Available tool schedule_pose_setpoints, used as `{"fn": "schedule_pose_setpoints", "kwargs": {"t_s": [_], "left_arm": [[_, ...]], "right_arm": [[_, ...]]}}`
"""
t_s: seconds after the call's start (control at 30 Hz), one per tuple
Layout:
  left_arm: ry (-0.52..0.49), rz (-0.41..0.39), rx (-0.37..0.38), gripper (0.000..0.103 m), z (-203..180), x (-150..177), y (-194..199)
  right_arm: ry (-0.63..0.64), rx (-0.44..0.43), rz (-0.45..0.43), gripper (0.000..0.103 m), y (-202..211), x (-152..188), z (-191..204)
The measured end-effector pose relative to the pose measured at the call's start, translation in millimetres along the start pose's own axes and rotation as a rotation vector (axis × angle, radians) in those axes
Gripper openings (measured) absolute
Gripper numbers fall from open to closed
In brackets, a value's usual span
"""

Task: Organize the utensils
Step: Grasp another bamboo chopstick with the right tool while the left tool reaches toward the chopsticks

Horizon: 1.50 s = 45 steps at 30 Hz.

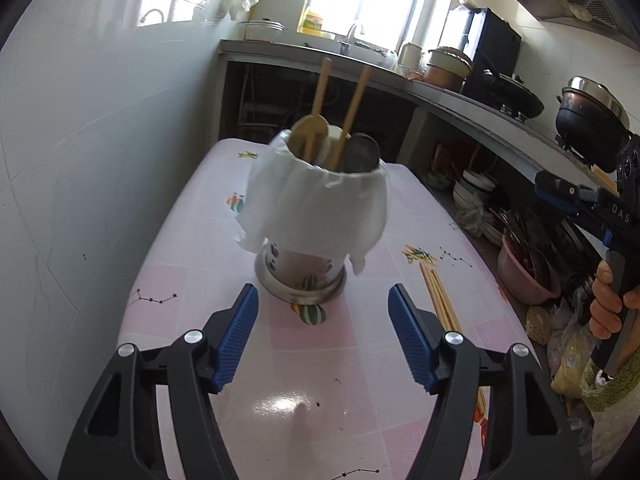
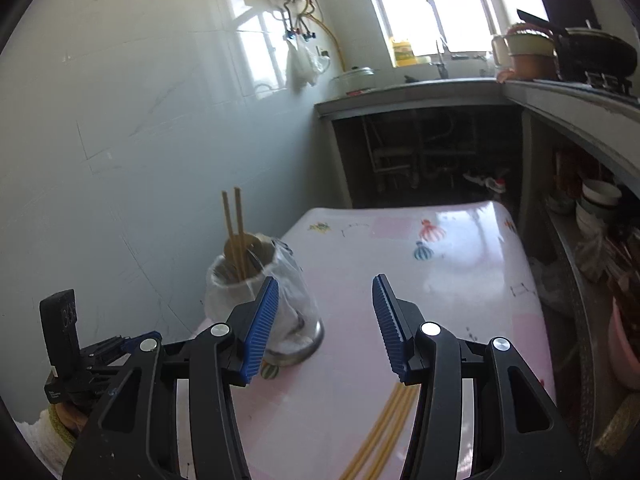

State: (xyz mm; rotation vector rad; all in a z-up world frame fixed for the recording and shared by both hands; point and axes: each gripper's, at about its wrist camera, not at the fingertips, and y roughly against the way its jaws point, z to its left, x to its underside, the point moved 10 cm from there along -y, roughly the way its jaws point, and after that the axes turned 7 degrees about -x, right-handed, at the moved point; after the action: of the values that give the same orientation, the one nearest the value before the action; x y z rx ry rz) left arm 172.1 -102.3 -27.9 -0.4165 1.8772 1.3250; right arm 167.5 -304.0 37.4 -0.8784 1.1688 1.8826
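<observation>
The bench (image 1: 192, 240), under a glossy pink patterned cover, fills the space below and ahead of both pairs of tongs, with a white tiled wall along its left side as the left wrist view shows it.

Straight ahead of the left tongs (image 1: 322, 314), just past their blue pads, stands the metal utensil holder (image 1: 300, 276), upright on the bench. A thin white plastic bag (image 1: 316, 208) lines it and drapes over its rim, hiding the upper part of its wall. In the right wrist view the same holder stands ahead and to the left of the right tongs (image 2: 325, 308), its side partly behind their left pad.

Out of the holder rise two chopsticks (image 1: 354, 108), leaning slightly, beside a wooden spoon bowl (image 1: 306, 134) and a darker metal spoon bowl (image 1: 362, 154).

A loose bundle of chopsticks (image 1: 438, 300) lies flat on the bench, just right of the left tongs' right finger and partly hidden under it. In the right wrist view this bundle runs on the bench below the right tongs, passing under the gap between the fingers toward the right one.

Both pairs of tongs are released: the jaws stand apart with nothing between the pads, which touch neither holder nor chopsticks.

A hand (image 1: 610, 304) grips the handle of the right tongs at the right edge of the left wrist view.
</observation>
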Motion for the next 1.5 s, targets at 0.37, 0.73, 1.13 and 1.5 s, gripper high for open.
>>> {"fn": "schedule_pose_setpoints", "kwargs": {"t_s": [0.37,0.73,1.13,1.5], "left_arm": [[-0.113,0.191,0.062,0.067,-78,63,-55],[-0.151,0.217,0.05,0.067,-94,70,-74],[-0.207,0.22,0.067,0.067,-119,69,-85],[-0.276,0.262,0.088,0.037,-150,70,-113]], "right_arm": [[-0.244,0.085,0.326,0.013,-52,161,-60],[-0.138,0.132,0.356,0.006,-73,166,-65],[-0.12,0.2,0.347,0.005,-67,167,-81],[-0.25,0.211,0.303,0.004,-43,173,-106]]}}
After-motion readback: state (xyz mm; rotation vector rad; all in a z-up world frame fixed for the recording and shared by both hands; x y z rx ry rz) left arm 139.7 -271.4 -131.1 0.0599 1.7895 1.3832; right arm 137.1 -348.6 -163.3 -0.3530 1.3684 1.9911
